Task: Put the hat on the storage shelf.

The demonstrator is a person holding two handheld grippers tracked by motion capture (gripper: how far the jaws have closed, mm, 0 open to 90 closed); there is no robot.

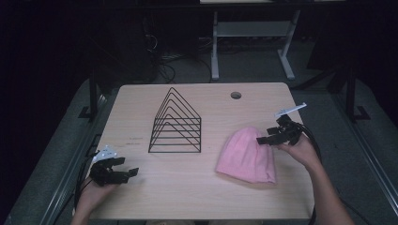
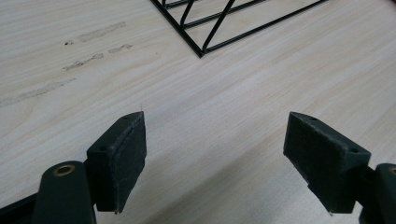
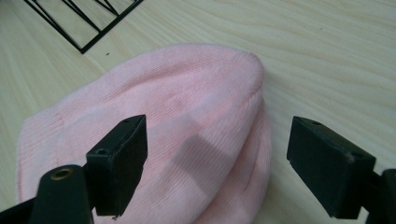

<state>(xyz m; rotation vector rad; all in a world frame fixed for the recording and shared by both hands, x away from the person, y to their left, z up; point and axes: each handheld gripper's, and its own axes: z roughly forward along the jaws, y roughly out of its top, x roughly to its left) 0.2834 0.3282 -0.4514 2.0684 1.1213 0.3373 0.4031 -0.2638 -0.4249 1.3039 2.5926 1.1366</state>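
While both grippers hung over the table, this was how things stood:

Hat: a pink knitted hat (image 1: 247, 155) lay flat on the wooden table (image 1: 187, 192), right of centre in the high view, its rounded crown toward the upper part of the frame and its cuffed edge toward the lower right. In the right gripper view the hat (image 3: 177, 121) spread across the left and middle of the frame.

Right gripper: the right gripper (image 1: 268, 138) sat at the upper right edge of the hat in the high view, held in the person's right hand (image 1: 302, 151). Its jaws stood wide apart with nothing between them. In the right gripper view (image 3: 217, 158) the left jaw hovered over the pink knit and the right jaw over bare wood just beside the hat. Whether either pad touched the fabric, I could not tell.

Left gripper: the left gripper (image 1: 126, 168) was at the lower left of the high view, well apart from the hat. Its jaws also gaped wide and empty over bare wood, as its own view (image 2: 215, 158) showed.

Rack: a black wire rack (image 1: 176, 123) with triangular dividers stood upright at the middle of the table, between the two grippers; one corner of the rack (image 2: 201, 46) showed at the top of the left gripper view.
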